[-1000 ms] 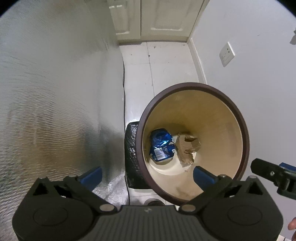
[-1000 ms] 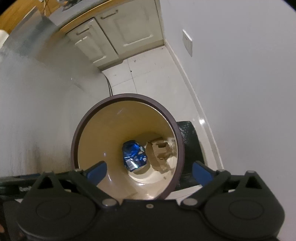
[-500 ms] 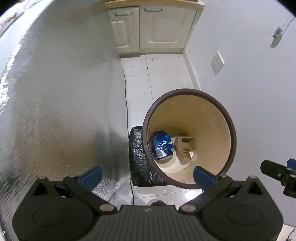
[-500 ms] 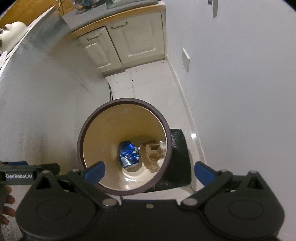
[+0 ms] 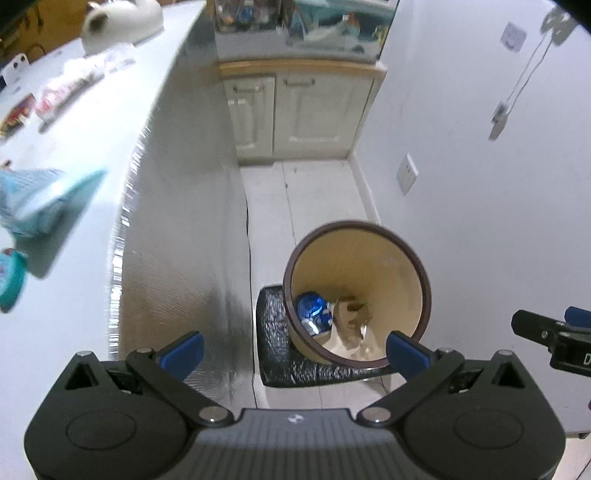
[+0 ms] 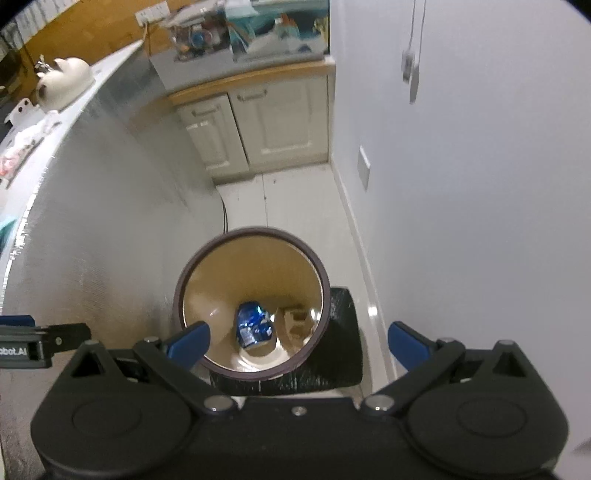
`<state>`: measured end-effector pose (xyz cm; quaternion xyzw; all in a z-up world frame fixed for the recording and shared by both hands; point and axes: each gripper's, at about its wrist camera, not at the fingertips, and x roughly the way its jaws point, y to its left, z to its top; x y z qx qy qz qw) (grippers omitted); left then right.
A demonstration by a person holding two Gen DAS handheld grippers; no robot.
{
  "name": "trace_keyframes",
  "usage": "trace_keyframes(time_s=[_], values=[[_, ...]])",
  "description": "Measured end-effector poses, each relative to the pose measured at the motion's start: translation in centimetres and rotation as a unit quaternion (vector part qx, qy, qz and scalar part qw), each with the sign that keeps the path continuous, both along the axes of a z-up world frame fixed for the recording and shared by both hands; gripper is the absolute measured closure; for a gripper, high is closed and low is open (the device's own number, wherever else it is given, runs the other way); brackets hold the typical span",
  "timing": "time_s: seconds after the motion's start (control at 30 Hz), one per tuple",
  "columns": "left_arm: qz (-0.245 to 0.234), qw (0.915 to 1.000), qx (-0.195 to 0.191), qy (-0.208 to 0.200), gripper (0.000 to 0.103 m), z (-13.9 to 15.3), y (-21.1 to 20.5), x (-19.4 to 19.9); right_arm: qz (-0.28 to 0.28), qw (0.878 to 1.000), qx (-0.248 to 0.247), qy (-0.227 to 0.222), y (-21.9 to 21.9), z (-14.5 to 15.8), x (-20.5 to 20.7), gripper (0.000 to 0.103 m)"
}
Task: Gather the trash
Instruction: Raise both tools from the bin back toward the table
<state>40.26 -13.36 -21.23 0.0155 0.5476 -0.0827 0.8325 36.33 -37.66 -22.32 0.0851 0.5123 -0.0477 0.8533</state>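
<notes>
On the far left, a white counter top point(image 5: 66, 155) carries blurred items: a teal packet point(image 5: 40, 199) at its near edge, a pink-and-white wrapper point(image 5: 62, 92) farther back, and a cream rounded object point(image 5: 122, 18), perhaps a teapot, at the far end. The counter's silvery textured side panel point(image 5: 177, 240) drops to the tiled floor point(image 5: 314, 199).

The left gripper point(image 5: 291, 349) hangs above the floor with its blue-tipped fingers point(image 5: 183, 350) spread wide and nothing between them. Just right of the panel stands the trash bin point(image 5: 424, 280), brown-rimmed and cream inside, resting on a black mat point(image 5: 273, 332). At the bin's bottom lie a crumpled blue wrapper point(image 5: 310, 310) on the left and a scrap of brown cardboard point(image 5: 351, 314) touching it on the right.

The right gripper point(image 6: 299, 339) is likewise released, jaws wide apart and empty, looking down into the bin; its tip shows at the right edge of the left wrist view. Beyond the bin stands a cream cupboard point(image 5: 299, 110) with clutter on top. A white wall point(image 5: 480, 221) on the right carries a socket plate point(image 5: 406, 173).
</notes>
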Motion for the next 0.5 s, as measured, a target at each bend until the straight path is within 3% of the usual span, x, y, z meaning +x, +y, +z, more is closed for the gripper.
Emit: trace_keyframes(time_s=[0.5], values=[[0.013, 0.9902, -0.045, -0.131, 0.000, 11.0, 7.0, -6.8, 0.000, 0.992, -0.032, -0.124, 4.6, 11.1, -6.3, 0.000]])
